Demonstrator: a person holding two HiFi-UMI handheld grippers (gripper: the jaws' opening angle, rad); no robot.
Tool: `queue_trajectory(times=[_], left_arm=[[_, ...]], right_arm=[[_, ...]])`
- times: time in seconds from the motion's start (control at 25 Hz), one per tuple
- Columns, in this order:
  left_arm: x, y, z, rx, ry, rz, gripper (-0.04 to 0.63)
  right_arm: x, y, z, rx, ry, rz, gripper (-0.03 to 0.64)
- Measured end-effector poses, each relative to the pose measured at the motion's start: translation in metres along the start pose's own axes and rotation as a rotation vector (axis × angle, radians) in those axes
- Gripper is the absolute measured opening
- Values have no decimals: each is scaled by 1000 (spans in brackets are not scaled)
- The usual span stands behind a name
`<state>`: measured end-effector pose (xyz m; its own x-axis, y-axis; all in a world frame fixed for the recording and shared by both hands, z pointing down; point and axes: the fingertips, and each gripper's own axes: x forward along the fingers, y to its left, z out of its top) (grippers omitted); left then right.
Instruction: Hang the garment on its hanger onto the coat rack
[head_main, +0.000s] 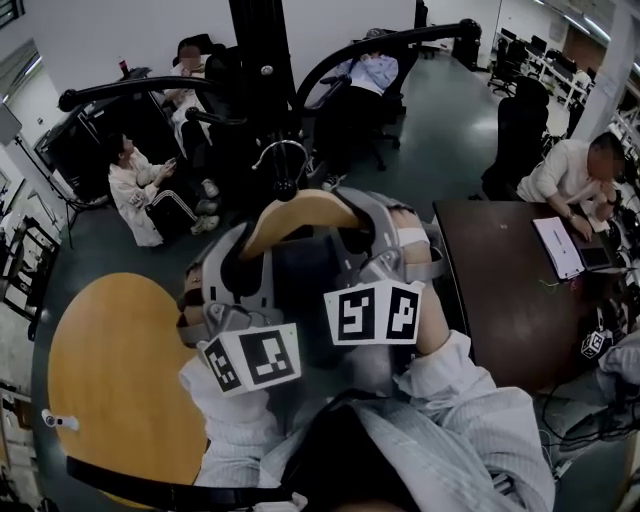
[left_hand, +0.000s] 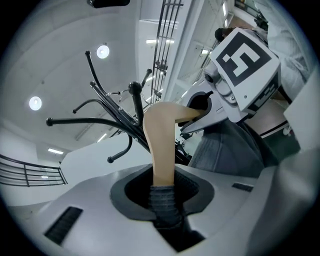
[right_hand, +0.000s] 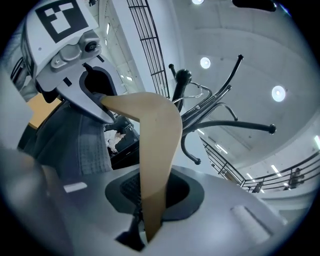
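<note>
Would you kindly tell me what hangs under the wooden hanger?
A grey garment drapes below the wooden hanger, whose arms the left gripper and right gripper clamp. The garment's lower part is covered by the grippers.

Wooden hanger (head_main: 300, 212) — denim garment (left_hand: 225, 147) draped — near black coat rack (head_main: 265, 70).

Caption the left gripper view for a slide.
Left gripper grips wooden hanger and denim garment, black coat rack beyond.

The hanger (head_main: 300, 213) is smooth matt wood, hook (head_main: 281, 143) shiny metal. Grey woven cloth on the garment (left_hand: 225, 150); coat rack (right_hand: 230, 123) glossy black metal.
</note>
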<state>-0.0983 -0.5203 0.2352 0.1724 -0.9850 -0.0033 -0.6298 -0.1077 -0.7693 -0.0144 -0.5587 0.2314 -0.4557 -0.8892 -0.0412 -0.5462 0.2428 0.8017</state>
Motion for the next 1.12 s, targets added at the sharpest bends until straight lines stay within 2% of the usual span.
queue_trajectory(times=[0.28, 0.56, 0.84, 1.12], left_arm=[[28, -2, -33, -16, 47, -32, 87], [39, -14, -54, -17, 74, -50, 87], [33, -28, -44, 27, 6, 23, 87], [13, -27, -40, 74, -36, 13, 102]], right_arm=[[38, 21, -13, -2, 31, 46, 52], [52, 40, -27, -28, 56, 75, 54], [38, 39, -41, -2, -36, 38, 59], [8, 42, -39, 38, -127, 122, 109]])
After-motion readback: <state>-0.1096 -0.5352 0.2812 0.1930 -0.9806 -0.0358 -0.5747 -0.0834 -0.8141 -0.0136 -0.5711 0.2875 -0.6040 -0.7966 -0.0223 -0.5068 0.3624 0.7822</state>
